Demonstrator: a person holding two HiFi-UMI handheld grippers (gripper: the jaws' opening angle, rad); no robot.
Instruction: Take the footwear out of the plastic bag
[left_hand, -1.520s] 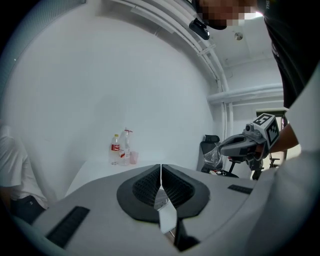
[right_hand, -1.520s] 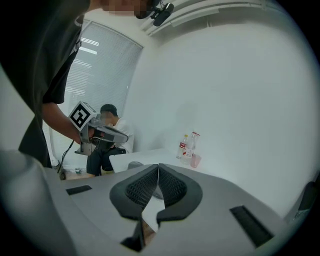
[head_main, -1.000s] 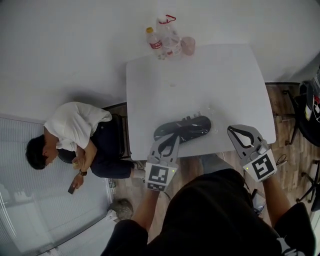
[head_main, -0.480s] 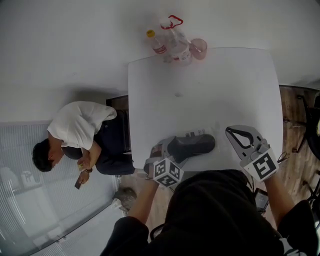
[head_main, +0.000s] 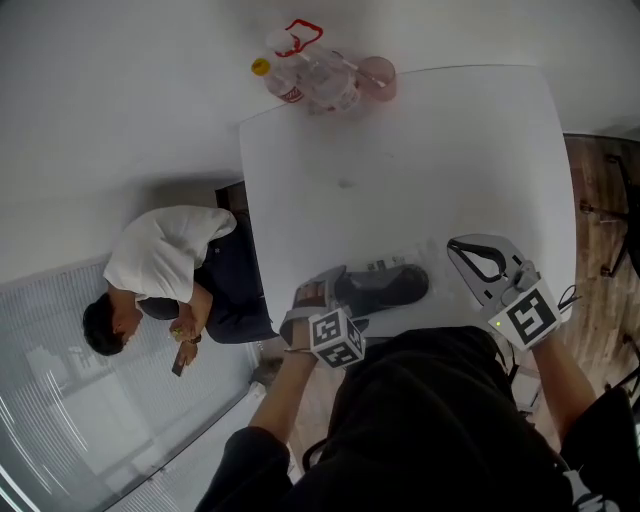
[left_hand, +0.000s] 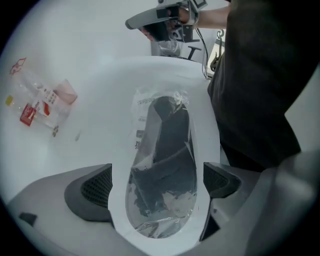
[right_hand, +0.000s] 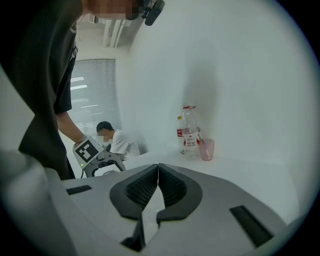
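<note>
jaws on the left gripper (left_hand: 157, 187) stand wide apart and have just been opening; it points straight down at the near edge of the table (head_main: 400, 160), and the near end of the plastic bag (left_hand: 150, 102) lies between the two pads, with a strip of bare table on each side, so the pads are not pressing on it. whether its tips touch the table cannot be told. inside the clear, crinkled bag lies the footwear (left_hand: 170, 145), a dark grey slip-on sandal, lengthwise along the near edge of the table in the head view and still fully wrapped. just to the right of the bag, apart from it, the right gripper (head_main: 455, 245) is held over the table's near right part, pointing towards the far side, its jaws pressed together with nothing between them. at the far left corner of the table stand a few clear bottles (head_main: 300, 80) with red labels and a pink cup (head_main: 377, 72) beside them. off the table's left side a person in a white shirt (head_main: 165, 255) sits hunched over.
</note>
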